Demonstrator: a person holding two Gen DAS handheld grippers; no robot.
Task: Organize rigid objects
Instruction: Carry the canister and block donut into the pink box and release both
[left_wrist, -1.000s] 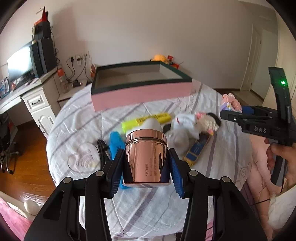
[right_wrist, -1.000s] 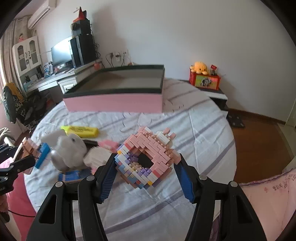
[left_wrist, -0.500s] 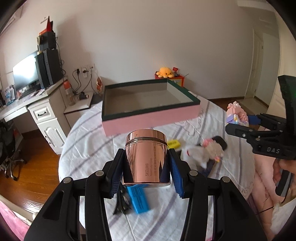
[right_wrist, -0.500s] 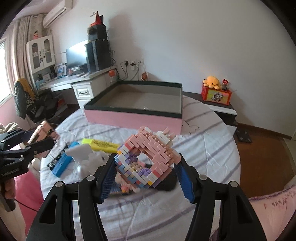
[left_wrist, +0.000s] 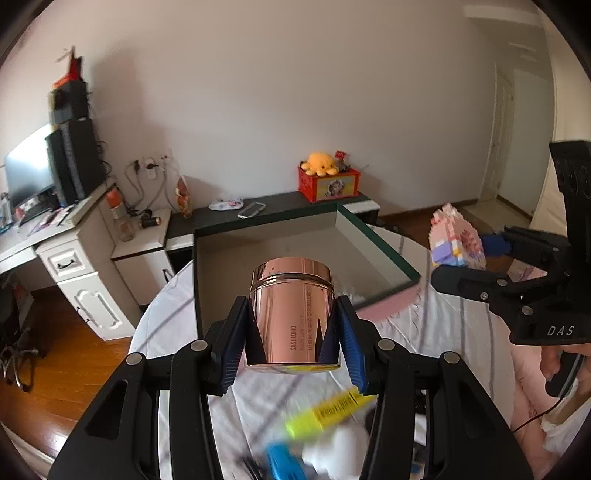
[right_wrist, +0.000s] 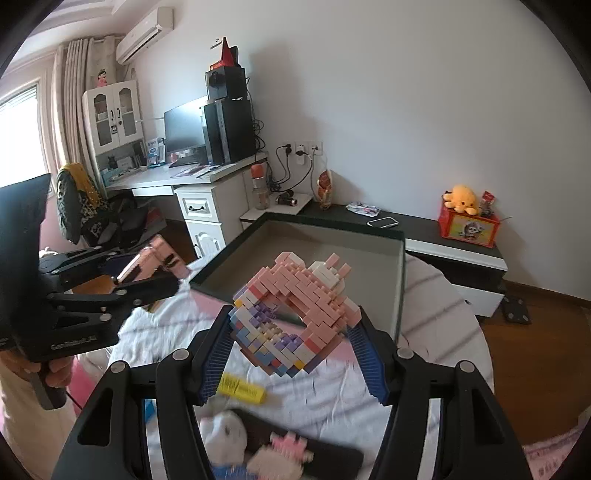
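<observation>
My left gripper (left_wrist: 291, 328) is shut on a rose-gold metal jar (left_wrist: 291, 314), held upright above the table in front of the open pink box (left_wrist: 273, 240) with a dark green rim. My right gripper (right_wrist: 291, 332) is shut on a pink, white and purple brick model (right_wrist: 291, 314) shaped like a ring, held above the table before the same box (right_wrist: 325, 240). The right gripper with the model also shows in the left wrist view (left_wrist: 458, 243). The left gripper with the jar shows in the right wrist view (right_wrist: 155, 262).
On the round table's white striped cloth (right_wrist: 443, 332) lie a yellow highlighter (right_wrist: 242, 387), a blue item (left_wrist: 284, 458), a white plush toy (right_wrist: 225, 439) and a dark item with a pink piece (right_wrist: 295, 448). A white desk (right_wrist: 199, 199) and a low dark shelf (right_wrist: 424, 229) stand behind.
Both grippers have risen and moved forward toward the box, carrying the jar and the brick model. The items on the cloth have dropped lower in view.
</observation>
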